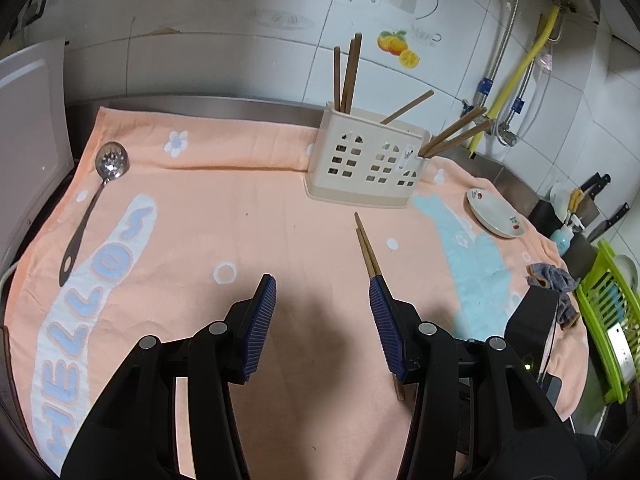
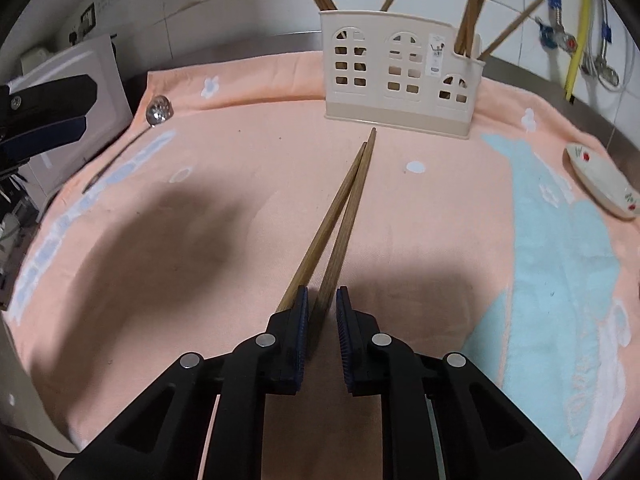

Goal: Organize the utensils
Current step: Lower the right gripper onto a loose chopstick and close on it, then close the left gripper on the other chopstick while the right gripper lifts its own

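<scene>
Right wrist: right tongs (image 2: 322, 296) nearly closed, straddling chopsticks (image 2: 340, 216).

Both views are taken from the wrists, angled down and forward over the peach towel (image 1: 248, 208) toward the tiled wall. The right view is set nearer the utensil holder (image 2: 400, 76). Holder (image 1: 364, 160), towel and slotted spoon (image 1: 94, 200) are shared.

A small dish (image 1: 496, 213) rests on the peach towel (image 1: 248, 216).
</scene>
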`<state>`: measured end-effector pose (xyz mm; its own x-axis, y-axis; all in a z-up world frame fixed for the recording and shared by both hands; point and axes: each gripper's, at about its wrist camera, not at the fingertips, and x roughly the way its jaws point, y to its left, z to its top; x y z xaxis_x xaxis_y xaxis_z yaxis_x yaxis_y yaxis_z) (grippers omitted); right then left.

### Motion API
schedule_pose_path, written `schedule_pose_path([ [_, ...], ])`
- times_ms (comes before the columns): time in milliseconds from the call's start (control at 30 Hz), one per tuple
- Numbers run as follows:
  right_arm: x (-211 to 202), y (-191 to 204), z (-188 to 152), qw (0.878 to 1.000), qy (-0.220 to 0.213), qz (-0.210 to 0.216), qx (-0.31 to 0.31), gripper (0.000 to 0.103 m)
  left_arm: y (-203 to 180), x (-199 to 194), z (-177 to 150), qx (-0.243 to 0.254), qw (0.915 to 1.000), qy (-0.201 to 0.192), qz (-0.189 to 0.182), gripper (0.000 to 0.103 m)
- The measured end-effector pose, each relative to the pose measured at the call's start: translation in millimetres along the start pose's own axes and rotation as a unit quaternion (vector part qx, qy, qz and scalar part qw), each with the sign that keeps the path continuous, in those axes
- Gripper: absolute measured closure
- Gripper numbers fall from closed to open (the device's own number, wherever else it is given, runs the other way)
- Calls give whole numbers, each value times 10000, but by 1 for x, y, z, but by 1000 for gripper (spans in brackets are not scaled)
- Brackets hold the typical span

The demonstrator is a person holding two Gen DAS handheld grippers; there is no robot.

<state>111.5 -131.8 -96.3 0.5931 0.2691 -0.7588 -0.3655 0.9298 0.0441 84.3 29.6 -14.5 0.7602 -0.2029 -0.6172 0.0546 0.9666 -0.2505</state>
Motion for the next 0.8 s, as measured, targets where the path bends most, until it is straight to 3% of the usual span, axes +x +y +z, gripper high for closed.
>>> schedule_pose_path([
  [267,-5,-9,-3,9999,-74,-114,56,96,-2,17,-9,20,9997,229,-95,54],
  [633,-46,-37,-11,9980,-531,-329,67,97,-36,50,-36,356,9959,729,-403,56],
  [800,-67,-47,-12,9962,-772,-394,46,97,-53,65,-47,546,9923,955,-575,68],
])
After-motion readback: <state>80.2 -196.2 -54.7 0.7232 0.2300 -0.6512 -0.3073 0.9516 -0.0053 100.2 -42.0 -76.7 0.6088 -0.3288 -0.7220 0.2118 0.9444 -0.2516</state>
